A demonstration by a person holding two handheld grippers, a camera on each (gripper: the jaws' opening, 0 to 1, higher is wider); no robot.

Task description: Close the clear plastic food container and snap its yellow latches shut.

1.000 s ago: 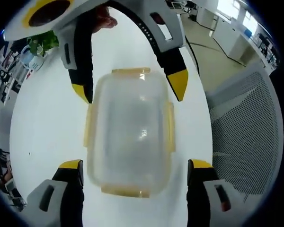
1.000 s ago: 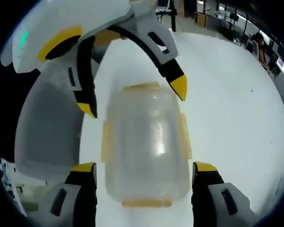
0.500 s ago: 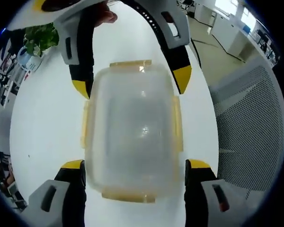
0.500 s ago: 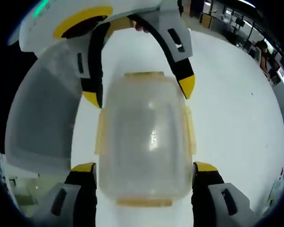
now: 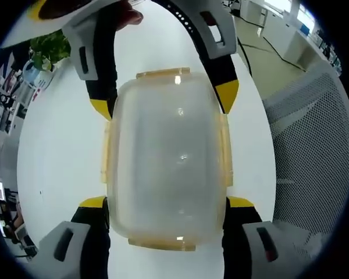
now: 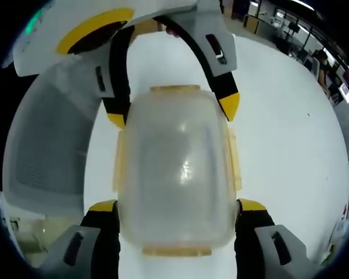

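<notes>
Both your grippers have come in closer over the last second: the container (image 5: 166, 163) fills more of each view than it did, and the yellow tips that stood clear of its corners now sit right at them. In the left gripper view your left gripper (image 5: 166, 203) has its jaws spread wide, one tip at each near corner of the box, while the right gripper (image 5: 163, 96) reaches in from the far end with its tips at the far corners. The right gripper view shows the mirror of this: right gripper (image 6: 177, 204) apart astride the near end, left gripper (image 6: 171, 107) at the far end. Neither is clamped on anything that you can see; both stand open.

For the task, that reads as lining up: the lid (image 6: 174, 165) already lies on the box, and you look placed to press down the latches (image 5: 224, 154), which seem to stick out still along the sides and ends.

The container rests on the white bench (image 5: 64, 151), lid up. Its long axis runs straight from one gripper to the other, short ends facing each.
</notes>
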